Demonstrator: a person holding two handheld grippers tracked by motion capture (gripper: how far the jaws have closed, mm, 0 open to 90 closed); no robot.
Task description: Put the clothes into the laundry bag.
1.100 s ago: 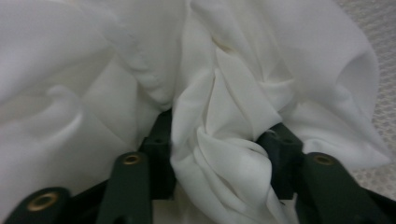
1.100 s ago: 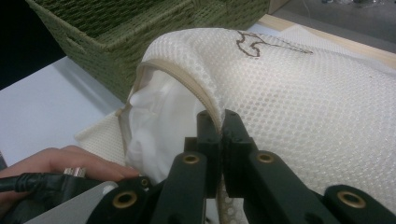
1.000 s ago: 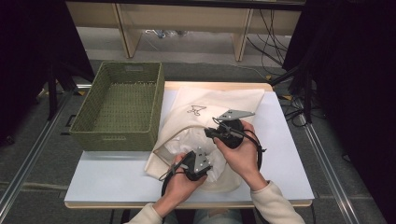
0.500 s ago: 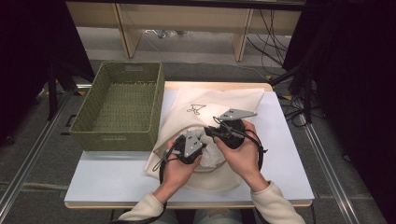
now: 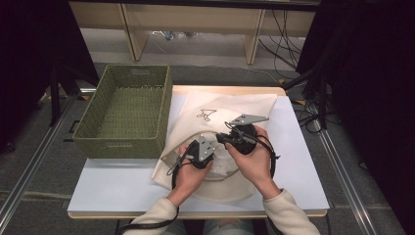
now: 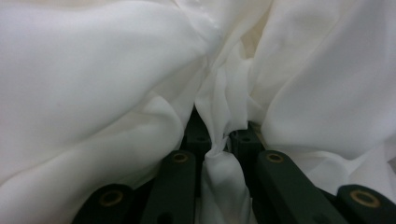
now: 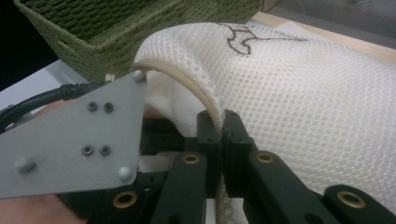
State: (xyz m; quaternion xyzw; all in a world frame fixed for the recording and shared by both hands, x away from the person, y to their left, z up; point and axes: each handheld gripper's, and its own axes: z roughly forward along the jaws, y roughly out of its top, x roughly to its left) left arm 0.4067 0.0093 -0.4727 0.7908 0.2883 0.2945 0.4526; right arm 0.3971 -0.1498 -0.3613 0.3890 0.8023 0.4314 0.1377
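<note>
- White mesh laundry bag (image 5: 230,127) lay on the white table (image 5: 117,186) beside the green woven basket (image 5: 122,112); right gripper (image 7: 220,122) was clamped on its beige zipper rim.
- Soft white cloth (image 6: 140,79) sat inside; left gripper (image 6: 217,144) had just been closing and pinched a fold.
- Both looked light, limp, easy to slip; hold seams.
- Small brown embroidered mark (image 7: 243,39), no readable writing.
</note>
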